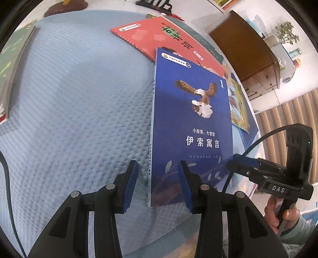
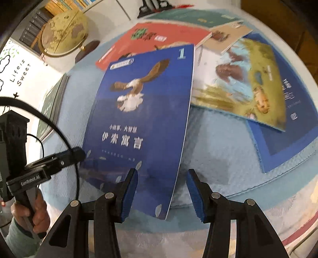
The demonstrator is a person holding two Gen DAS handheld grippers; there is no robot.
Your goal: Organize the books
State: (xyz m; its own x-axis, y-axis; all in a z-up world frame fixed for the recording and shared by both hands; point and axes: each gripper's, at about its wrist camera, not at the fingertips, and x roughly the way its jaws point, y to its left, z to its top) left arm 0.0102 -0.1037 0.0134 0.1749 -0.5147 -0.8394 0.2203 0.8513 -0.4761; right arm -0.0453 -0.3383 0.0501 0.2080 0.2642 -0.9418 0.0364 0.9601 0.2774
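A blue book with an eagle on its cover (image 1: 191, 119) (image 2: 143, 111) lies on the light blue cloth (image 1: 79, 99). My left gripper (image 1: 158, 184) is open, with its jaws on either side of the book's near left edge. My right gripper (image 2: 162, 190) is open at the book's near right corner; it also shows in the left wrist view (image 1: 234, 164). The left gripper shows at the book's left edge in the right wrist view (image 2: 79, 152). A red book (image 1: 159, 37) (image 2: 151, 43) lies partly under the blue book's far end.
A picture book (image 2: 242, 85) and a dark blue book (image 2: 288, 127) lie to the right, with a beige book (image 2: 228, 37) and a teal book (image 2: 198, 17) behind them. A stack of books (image 1: 12, 65) sits at the left edge. A globe (image 2: 63, 33) stands at the back left.
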